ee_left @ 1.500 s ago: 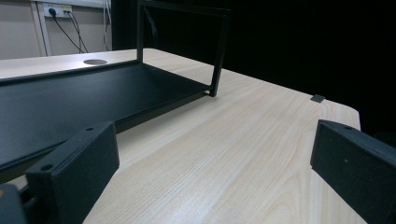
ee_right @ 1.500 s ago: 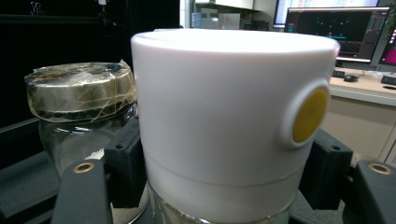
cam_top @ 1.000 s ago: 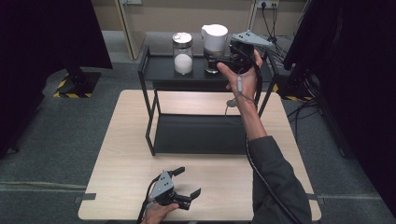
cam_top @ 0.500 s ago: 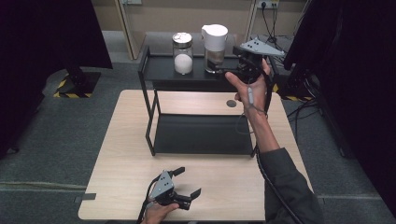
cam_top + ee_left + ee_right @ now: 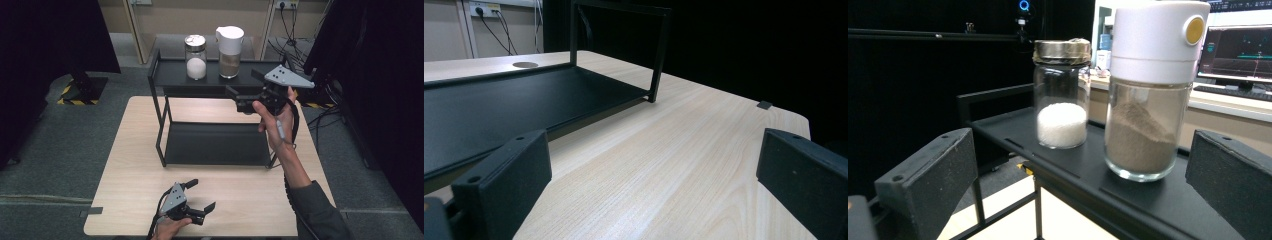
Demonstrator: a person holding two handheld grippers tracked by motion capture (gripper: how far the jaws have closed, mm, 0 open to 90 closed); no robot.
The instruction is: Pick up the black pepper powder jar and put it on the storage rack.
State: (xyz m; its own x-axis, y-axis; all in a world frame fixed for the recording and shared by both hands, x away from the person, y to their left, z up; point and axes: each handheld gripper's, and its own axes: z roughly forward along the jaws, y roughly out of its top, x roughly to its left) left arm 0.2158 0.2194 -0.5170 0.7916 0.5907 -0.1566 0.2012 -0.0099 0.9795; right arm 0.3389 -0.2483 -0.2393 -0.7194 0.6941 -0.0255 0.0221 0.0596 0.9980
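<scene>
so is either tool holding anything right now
Nothing is held. The right tool is open beside the shelf's jars; the left tool is open over the table.

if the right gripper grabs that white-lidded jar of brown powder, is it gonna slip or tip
The white-lidded jar looks like smooth glass, so it may slip unless squeezed firmly. It is tall with a bulky lid, yet the powder sits low, so it probably stays stable unless pushed near the top. Likely fragile if knocked off the top shelf. The right gripper is open, holding nothing.
</scene>
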